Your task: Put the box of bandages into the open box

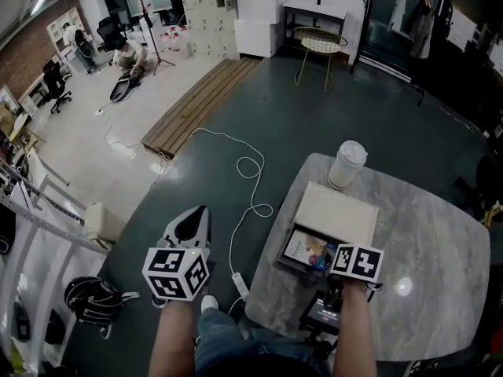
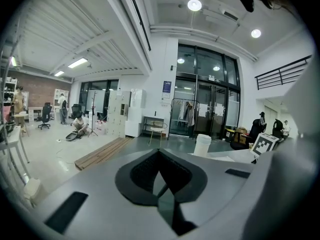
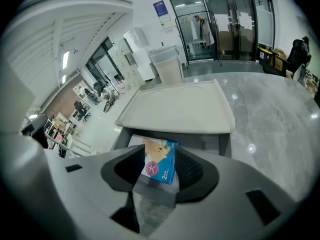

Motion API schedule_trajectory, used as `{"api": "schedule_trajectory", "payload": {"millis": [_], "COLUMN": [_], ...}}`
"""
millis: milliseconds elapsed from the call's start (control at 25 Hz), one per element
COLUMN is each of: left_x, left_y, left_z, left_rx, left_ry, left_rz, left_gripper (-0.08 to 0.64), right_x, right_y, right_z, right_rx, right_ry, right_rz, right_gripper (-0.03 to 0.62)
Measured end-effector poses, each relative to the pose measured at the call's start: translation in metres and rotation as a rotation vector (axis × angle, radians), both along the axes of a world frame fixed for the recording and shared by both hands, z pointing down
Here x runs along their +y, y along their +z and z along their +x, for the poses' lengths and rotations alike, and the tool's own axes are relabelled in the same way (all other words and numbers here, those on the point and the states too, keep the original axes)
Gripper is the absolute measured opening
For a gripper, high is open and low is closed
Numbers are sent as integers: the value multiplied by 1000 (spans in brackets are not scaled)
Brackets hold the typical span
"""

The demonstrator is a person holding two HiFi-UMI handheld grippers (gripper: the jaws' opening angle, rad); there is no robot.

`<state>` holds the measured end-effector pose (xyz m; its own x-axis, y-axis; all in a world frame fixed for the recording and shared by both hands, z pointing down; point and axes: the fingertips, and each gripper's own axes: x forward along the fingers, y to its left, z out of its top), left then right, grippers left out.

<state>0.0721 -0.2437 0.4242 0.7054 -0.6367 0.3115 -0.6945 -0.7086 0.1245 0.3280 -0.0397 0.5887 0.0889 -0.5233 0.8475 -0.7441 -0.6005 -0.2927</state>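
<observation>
Head view: the left gripper hangs off the edge of the marble table. The right gripper is over the open box.

Left gripper view: jaws together, nothing between them.

Right gripper view: jaws apart on either side of the blue box of bandages, which lies inside the open box. A "2" is printed on it; the smaller lettering is unreadable.

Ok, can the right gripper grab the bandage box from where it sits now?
Probably yes. The bandage box lies in the open box, right between the right gripper's open jaws, and the raised lid stands behind it, out of the way.
</observation>
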Motion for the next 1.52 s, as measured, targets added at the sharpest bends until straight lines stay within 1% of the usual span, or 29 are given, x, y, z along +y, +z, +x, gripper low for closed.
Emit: {"api": "schedule_trajectory", "payload": {"millis": [40,80,120,280,360,560,760,880,960,1080,1160,1320,1440,1520], "left_x": [0,1,2,4,5,3,-5,-7,-6,-4,-3,2,4,7], "left_y": [-1,-3,-4,-12,-17,-34,-56,-71,-82,-101,-110,-115,-117,-119], "left_z": [2,3,3,2,5,13,18,19,19,14,12,14,19,24], "left_rx": [2,3,5,13,19,40,78,102,125,188,227,266,286,301], "left_ry": [3,6,10,25,34,50,54,57,54,36,29,32,36,41], "left_rz": [3,6,9,24,35,79,126,156,188,257,287,297,298,298], "left_gripper": [11,11,11,11,11,11,11,11,11,11,11,11,11,11], "right_x": [2,3,4,-3,-9,-16,-26,-27,-25,-22,-19,-5,5,13], "right_y": [-3,-7,-12,-38,-54,-92,-131,-166,-192,-228,-246,-265,-272,-274], "right_z": [2,4,5,5,8,20,26,29,30,24,18,13,14,17], "right_rx": [11,25,35,50,71,185,267,363,443,569,640,759,808,835], "right_ry": [2,5,8,18,6,-29,-48,-63,-74,-109,-132,-154,-153,-149], "right_rz": [-1,3,16,129,194,293,402,467,538,645,696,743,758,746], "right_gripper": [172,64,29,25,25,25,25,25,25,25,25,25,25,25]}}
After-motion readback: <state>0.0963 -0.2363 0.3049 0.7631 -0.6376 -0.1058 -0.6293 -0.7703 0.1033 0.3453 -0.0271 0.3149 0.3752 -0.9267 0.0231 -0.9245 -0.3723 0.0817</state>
